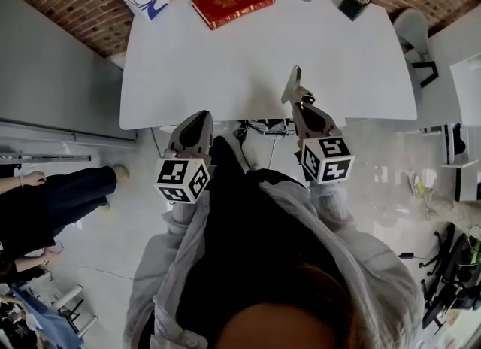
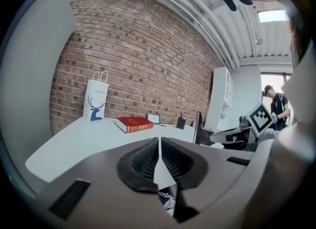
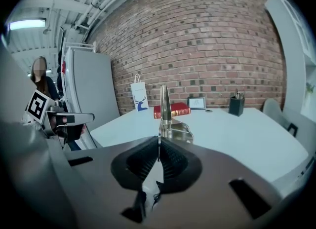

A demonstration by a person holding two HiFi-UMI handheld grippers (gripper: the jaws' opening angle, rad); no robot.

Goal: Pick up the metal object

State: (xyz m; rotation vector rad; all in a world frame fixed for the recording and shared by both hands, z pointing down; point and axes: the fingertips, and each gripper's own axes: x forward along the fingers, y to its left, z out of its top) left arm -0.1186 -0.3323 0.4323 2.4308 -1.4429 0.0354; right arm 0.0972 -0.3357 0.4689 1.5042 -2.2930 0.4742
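**Metal object pinched, lift step in hand**

My right tool [image 3: 159,146] is clenched on a thin edge of the metal object [image 3: 165,105], which stands upright from its tips over the near edge of the desk [image 1: 225,77], right of centre. I judge it just clear of the surface. My left tool [image 2: 159,146] is closed on nothing. Next I'd raise it steadily, since that thin edge could slip.

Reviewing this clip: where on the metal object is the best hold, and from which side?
Probably by the thin lower plate of the metal object, approached from the near edge of the table. The right gripper is shut on that flat edge, with the tall blade upright beyond the jaws.
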